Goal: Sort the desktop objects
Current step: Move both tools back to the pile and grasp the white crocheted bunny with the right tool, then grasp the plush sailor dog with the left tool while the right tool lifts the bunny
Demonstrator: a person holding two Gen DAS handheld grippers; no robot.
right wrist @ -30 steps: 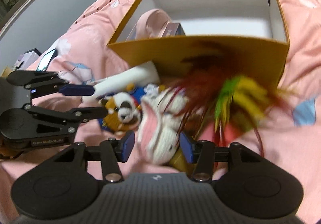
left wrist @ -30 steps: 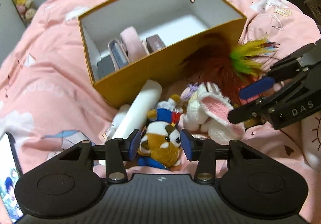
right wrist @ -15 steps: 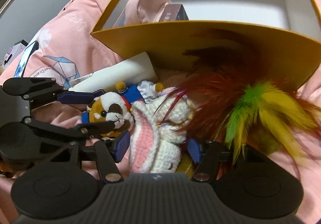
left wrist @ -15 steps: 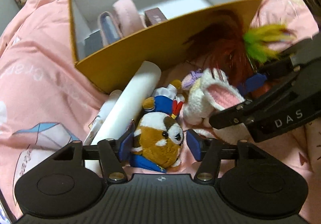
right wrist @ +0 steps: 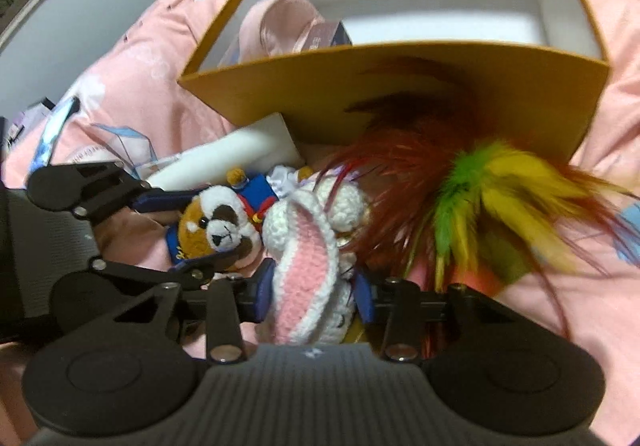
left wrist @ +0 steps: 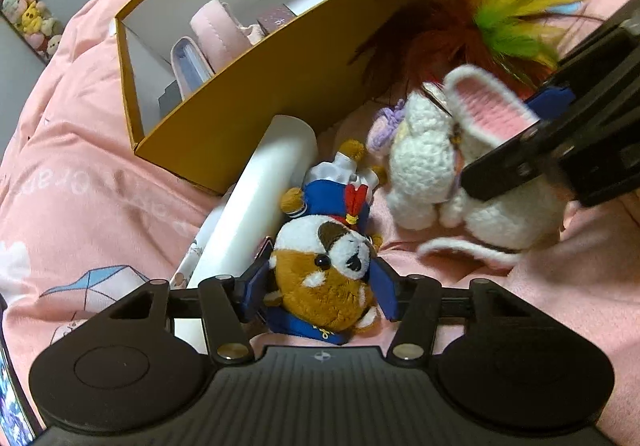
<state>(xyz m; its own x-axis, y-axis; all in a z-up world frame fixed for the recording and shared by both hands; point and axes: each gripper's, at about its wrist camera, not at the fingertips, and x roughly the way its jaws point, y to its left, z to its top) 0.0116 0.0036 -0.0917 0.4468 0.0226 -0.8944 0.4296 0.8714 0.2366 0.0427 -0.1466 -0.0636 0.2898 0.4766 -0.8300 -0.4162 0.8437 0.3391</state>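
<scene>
A brown-and-white plush animal (left wrist: 324,278) in a blue outfit lies on the pink bedding; my left gripper (left wrist: 320,292) is shut on its head. It also shows in the right wrist view (right wrist: 216,230). A white crochet bunny (left wrist: 460,166) with pink ears lies to its right; my right gripper (right wrist: 314,296) is shut on the bunny (right wrist: 308,266). A yellow open box (left wrist: 288,82) stands behind them, holding a pink pouch (left wrist: 216,30) and small boxes.
A white tube (left wrist: 256,202) lies left of the plush against the box. A red, green and yellow feather toy (right wrist: 472,206) lies to the right by the box wall (right wrist: 400,94). A phone (left wrist: 12,398) lies at the far left on the pink bedding (left wrist: 72,206).
Both grippers have moved forward and closed: the left onto the plush animal's head, the right onto the crochet bunny. The bunny has been lifted and tilted.
</scene>
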